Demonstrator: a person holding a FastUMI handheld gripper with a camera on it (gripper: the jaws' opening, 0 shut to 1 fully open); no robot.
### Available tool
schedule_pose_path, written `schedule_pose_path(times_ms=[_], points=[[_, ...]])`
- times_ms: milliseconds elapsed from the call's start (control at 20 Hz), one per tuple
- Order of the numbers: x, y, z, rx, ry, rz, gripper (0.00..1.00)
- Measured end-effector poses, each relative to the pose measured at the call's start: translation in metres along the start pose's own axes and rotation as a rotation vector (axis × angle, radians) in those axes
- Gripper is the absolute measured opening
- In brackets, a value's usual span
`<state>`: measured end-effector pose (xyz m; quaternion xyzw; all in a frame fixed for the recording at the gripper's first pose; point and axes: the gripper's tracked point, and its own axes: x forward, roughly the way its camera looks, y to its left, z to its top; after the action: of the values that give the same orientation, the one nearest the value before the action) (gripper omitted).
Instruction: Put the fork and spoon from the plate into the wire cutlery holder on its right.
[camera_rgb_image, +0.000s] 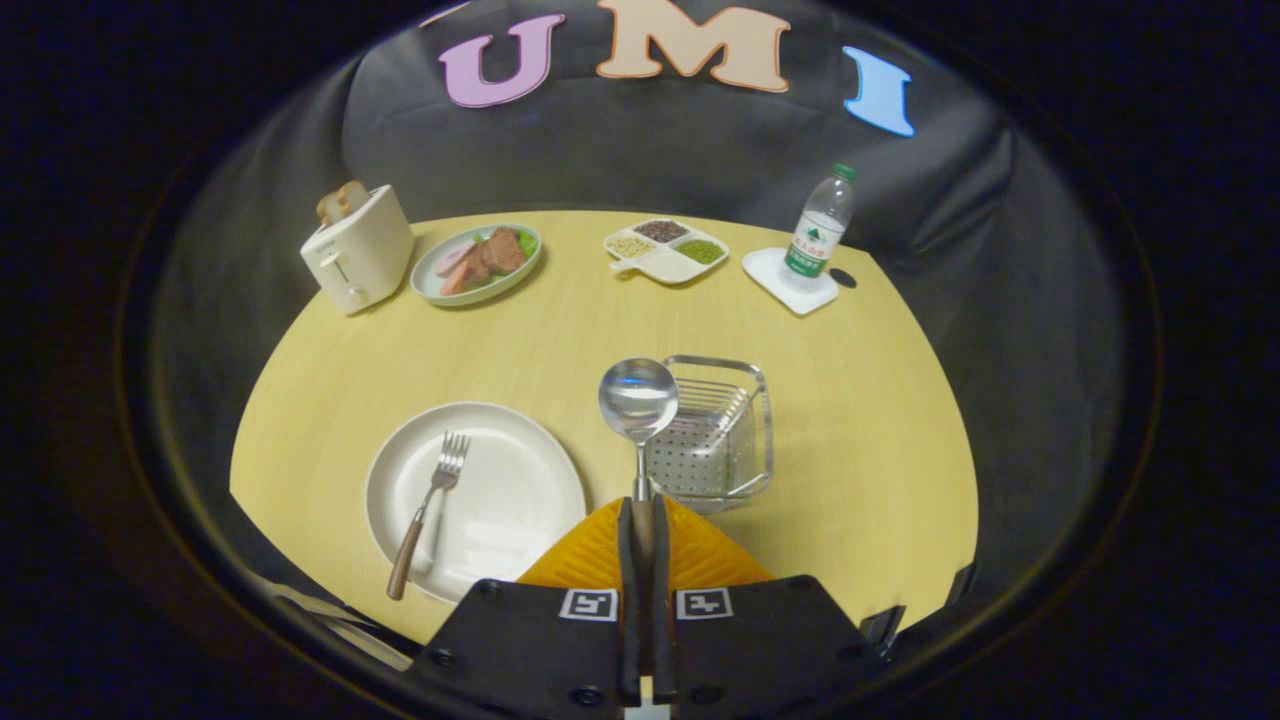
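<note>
My gripper (642, 520) is shut on the handle of a metal spoon (638, 400). The spoon points straight ahead of the fingers, lifted off the table, its bowl hanging over the left rim of the wire cutlery holder (752, 430). The holder is a square metal basket with a perforated bottom, just ahead and slightly right of the fingers. A white plate (520, 500) lies to the left of the fingers. On it rests a fork (430, 500) with a brown wooden handle, tines pointing away, handle end over the plate's near rim.
At the far side of the yellow table (860, 480) stand a cream toaster (358, 250) with bread in it, a green plate of food (478, 264), a divided dish of beans (666, 250) and a water bottle (820, 232) on a white coaster.
</note>
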<state>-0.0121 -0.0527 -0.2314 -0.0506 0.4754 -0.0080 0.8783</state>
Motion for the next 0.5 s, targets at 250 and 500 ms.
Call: schedule_pose_path(times_ms=[250, 500], points=[[0.004, -0.02, 0.0, 0.024, 0.034, -0.042, 0.09], [0.004, -0.021, 0.012, 0.021, -0.008, -0.059, 0.17]])
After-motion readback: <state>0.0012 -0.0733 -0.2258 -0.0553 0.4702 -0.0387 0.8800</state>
